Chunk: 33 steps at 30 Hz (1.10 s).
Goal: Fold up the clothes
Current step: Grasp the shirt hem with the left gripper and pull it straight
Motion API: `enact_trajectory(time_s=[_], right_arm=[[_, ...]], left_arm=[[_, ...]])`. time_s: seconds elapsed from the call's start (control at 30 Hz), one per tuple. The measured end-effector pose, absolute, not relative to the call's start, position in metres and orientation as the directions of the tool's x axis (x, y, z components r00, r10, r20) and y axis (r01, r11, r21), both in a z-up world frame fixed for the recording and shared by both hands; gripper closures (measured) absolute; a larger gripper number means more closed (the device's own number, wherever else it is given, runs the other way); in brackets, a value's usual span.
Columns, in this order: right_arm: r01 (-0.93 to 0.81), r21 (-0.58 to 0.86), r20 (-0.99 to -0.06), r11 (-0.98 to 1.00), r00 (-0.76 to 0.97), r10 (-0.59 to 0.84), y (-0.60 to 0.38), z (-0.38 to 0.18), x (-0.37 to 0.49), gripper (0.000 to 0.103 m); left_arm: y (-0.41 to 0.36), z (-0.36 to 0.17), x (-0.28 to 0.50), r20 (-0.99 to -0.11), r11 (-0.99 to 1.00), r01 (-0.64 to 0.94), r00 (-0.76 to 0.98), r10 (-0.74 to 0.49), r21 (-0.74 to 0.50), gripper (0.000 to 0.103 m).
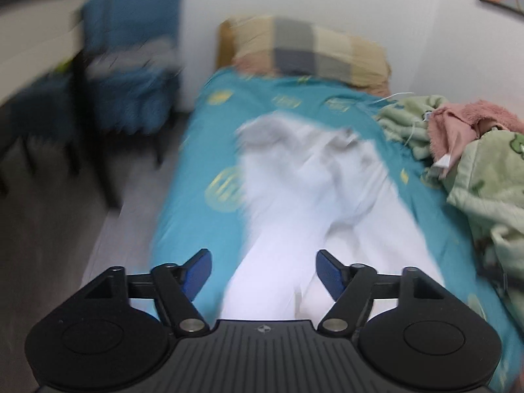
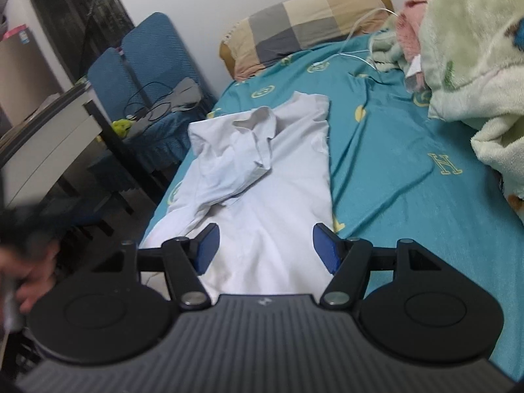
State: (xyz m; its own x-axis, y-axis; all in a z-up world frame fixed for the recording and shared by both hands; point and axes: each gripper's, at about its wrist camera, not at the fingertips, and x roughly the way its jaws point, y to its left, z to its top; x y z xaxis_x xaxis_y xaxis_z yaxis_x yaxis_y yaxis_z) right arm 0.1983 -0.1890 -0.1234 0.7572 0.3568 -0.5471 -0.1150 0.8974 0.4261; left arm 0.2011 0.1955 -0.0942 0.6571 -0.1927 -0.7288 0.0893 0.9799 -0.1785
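Shirt [image 2: 262, 177], white and collared, lay lengthwise on the teal bedsheet [image 2: 386, 163], its collar toward the checked pillow [image 2: 294, 32] at the head of the bed and its hem toward the two grippers. One sleeve was folded across the shirt's chest; the side of the shirt away from the green blanket [image 2: 475, 65] reached the edge of the mattress. The left gripper [image 1: 263, 271] hovered over the hem end of the shirt with its blue pads spread wide and nothing between them; its view was smeared by motion. The right gripper [image 2: 265, 249] was likewise spread above the lower part of the shirt, pads clear of the cloth. Beyond the shirt, a pink towel [image 2: 409, 26] lay bunched with the green blanket. A blue chair [image 2: 147, 65] stood off the mattress edge beside the shirt's collar end.
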Motion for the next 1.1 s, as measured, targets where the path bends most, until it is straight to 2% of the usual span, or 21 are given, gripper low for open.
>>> enact_trajectory(time_s=[0.1,0.23,0.4,0.53,0.6,0.7,0.8,0.83,0.87,1.03,1.1], right_arm=[[-0.134,0.42,-0.542,0.898,0.757,0.366,-0.185,-0.116,0.185,0.037],[-0.138,0.391,-0.551,0.91,0.757,0.352,-0.177,-0.107,0.167,0.037],[-0.15,0.385,-0.571,0.911,0.736,0.363,-0.165,-0.105,0.153,0.037],[-0.158,0.374,-0.591,0.914,0.718,0.367,-0.153,-0.109,0.148,0.037],[-0.161,0.355,-0.601,0.921,0.715,0.357,-0.147,-0.111,0.149,0.037],[-0.161,0.345,-0.608,0.925,0.713,0.35,-0.141,-0.113,0.15,0.037],[-0.161,0.347,-0.61,0.924,0.709,0.353,-0.139,-0.115,0.151,0.037],[-0.163,0.348,-0.61,0.923,0.708,0.355,-0.138,-0.115,0.151,0.037],[-0.165,0.348,-0.61,0.923,0.708,0.356,-0.138,-0.115,0.151,0.037],[-0.17,0.366,-0.601,0.915,0.707,0.372,-0.141,-0.115,0.151,0.037],[-0.17,0.38,-0.597,0.909,0.706,0.382,-0.144,-0.116,0.151,0.037]], left_arm=[[0.264,-0.115,0.14,-0.78,0.97,0.0,0.594,-0.194,-0.242,0.027],[0.319,-0.144,0.085,-0.813,0.961,-0.011,0.536,-0.226,-0.275,0.027],[0.35,-0.182,0.051,-0.812,0.929,-0.019,0.491,-0.314,-0.371,0.027],[0.345,-0.2,0.037,-0.775,0.892,0.041,0.478,-0.414,-0.45,0.028],[0.337,-0.206,0.034,-0.764,0.878,0.074,0.462,-0.45,-0.472,0.033],[0.326,-0.206,0.03,-0.765,0.88,0.114,0.452,-0.459,-0.461,0.052],[0.311,-0.2,0.03,-0.784,0.898,0.17,0.439,-0.439,-0.407,0.079],[0.305,-0.196,0.031,-0.793,0.905,0.191,0.436,-0.426,-0.381,0.093],[0.299,-0.188,0.032,-0.803,0.913,0.211,0.435,-0.408,-0.349,0.099],[0.256,-0.133,0.03,-0.846,0.923,0.357,0.439,-0.302,-0.145,0.101],[0.234,-0.106,0.027,-0.853,0.911,0.397,0.433,-0.293,-0.112,0.101]])
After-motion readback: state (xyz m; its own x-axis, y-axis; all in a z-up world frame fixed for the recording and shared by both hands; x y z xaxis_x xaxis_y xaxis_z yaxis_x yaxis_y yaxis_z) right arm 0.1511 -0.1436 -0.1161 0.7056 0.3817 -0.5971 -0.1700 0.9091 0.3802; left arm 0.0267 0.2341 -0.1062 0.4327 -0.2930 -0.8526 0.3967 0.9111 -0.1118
